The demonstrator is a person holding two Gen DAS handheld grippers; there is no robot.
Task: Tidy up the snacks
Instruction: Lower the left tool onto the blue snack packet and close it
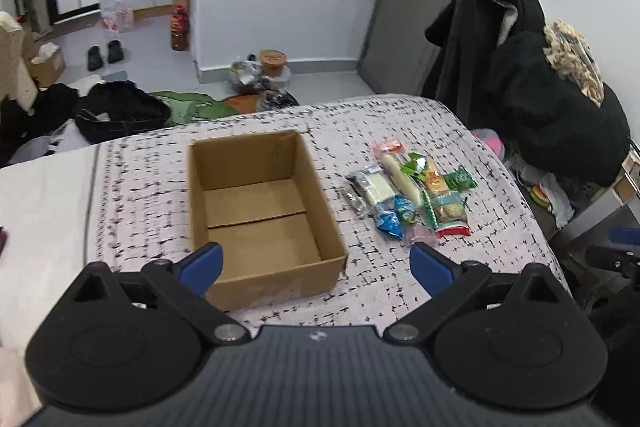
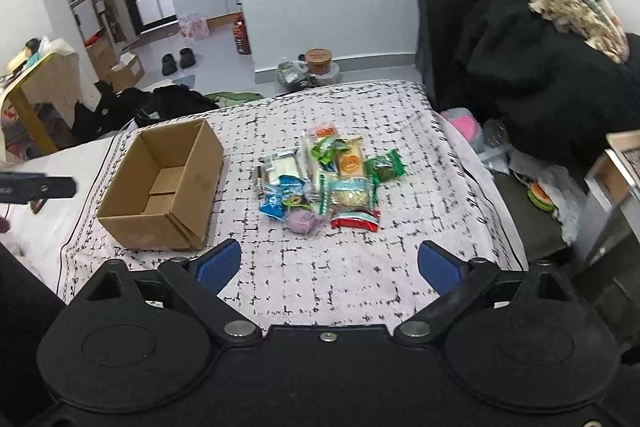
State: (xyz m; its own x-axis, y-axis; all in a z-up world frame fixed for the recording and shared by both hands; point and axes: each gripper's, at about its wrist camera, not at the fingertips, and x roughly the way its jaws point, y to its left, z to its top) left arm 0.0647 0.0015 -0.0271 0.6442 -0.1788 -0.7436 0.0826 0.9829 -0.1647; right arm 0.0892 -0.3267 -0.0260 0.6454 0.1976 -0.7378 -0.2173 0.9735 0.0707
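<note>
Lying in a loose overlapping heap on the patterned bedspread (image 2: 360, 267), the snacks (image 2: 328, 183) sit just beside the empty cardboard box (image 2: 160, 183); a pinch on one slippery wrapper could drag its neighbours along or let it slide out. Both the right gripper (image 2: 328, 267) and left gripper (image 1: 316, 263) hang spread wide, holding nothing. Nothing blocks the way; dark clothes (image 2: 552, 75) pile off the bed's far side
</note>
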